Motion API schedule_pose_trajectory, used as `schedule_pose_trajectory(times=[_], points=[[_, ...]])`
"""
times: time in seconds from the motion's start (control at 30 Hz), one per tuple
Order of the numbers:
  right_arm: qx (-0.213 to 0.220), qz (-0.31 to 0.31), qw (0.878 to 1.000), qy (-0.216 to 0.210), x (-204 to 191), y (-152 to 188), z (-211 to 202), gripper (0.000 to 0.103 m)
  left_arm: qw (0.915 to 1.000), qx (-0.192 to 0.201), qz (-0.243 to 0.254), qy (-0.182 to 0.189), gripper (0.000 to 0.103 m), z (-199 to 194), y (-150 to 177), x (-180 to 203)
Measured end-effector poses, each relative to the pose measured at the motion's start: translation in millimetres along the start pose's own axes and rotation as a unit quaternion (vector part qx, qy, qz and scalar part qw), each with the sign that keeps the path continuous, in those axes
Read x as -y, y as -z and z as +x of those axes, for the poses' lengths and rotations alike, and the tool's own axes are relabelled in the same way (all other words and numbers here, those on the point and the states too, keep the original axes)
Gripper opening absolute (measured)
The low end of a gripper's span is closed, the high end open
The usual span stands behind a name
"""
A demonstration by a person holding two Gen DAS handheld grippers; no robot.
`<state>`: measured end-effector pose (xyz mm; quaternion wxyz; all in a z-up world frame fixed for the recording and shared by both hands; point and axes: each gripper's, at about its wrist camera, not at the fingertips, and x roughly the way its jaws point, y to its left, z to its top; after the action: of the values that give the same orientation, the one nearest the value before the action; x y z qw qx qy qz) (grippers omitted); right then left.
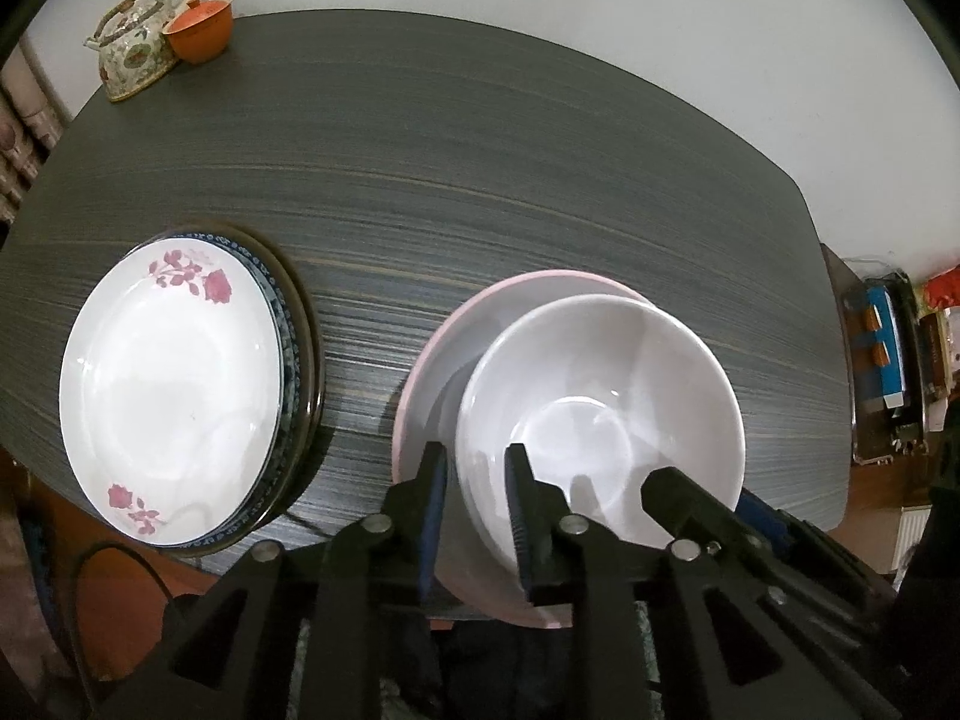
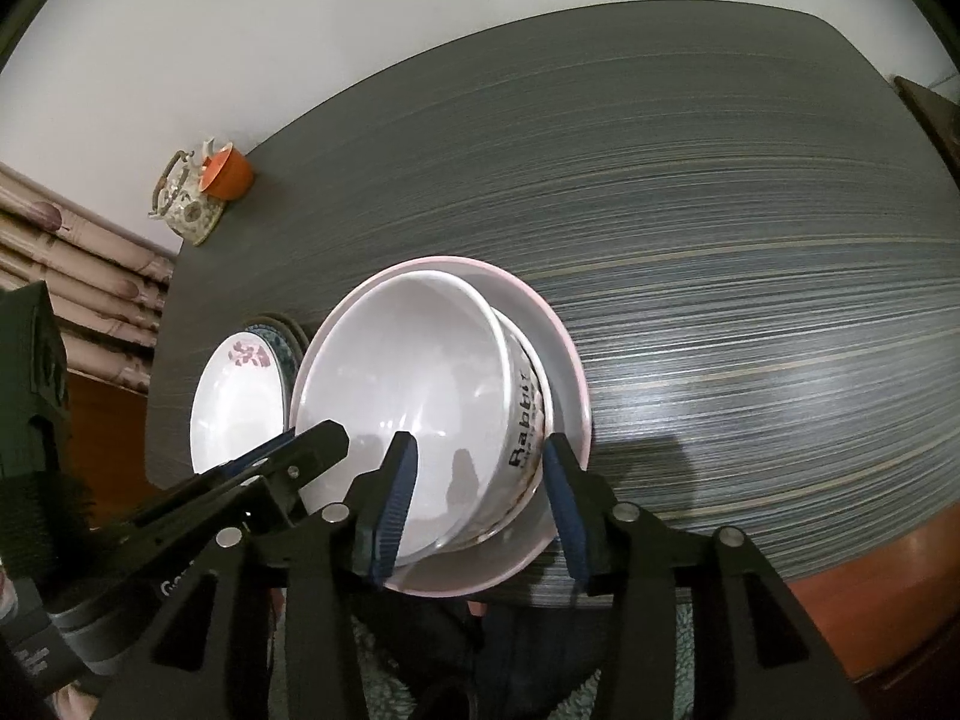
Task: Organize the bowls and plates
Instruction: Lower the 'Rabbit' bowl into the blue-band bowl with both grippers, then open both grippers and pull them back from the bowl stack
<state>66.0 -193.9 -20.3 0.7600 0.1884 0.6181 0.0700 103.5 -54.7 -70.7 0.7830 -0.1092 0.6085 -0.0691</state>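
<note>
Both claws, left (image 1: 477,501) and right (image 2: 480,492), spread astride white bowl's (image 1: 600,414) near rim (on pink plate (image 1: 432,360)).

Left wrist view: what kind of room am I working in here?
Probably a home dining area: a dark wood-grain table against a plain wall, a floral teapot with an orange cup at its far corner, and stacked household plates.

A dark streaked table (image 1: 480,180) carries a plate stack (image 1: 300,360) and pink plate (image 1: 432,360) near its front edge, a teapot (image 1: 135,42) and orange cup (image 1: 201,30) at its far left corner
</note>
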Motion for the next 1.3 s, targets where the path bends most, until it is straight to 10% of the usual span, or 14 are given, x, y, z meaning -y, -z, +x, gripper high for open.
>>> schedule_pose_trajectory(times=[1.3], points=[[0.057,0.014,0.998,0.012,23.1,-3.3,-28.3,0.058,0.9941,0.107,-0.018,-0.003,0.036,-39.9,8.7,-39.6]])
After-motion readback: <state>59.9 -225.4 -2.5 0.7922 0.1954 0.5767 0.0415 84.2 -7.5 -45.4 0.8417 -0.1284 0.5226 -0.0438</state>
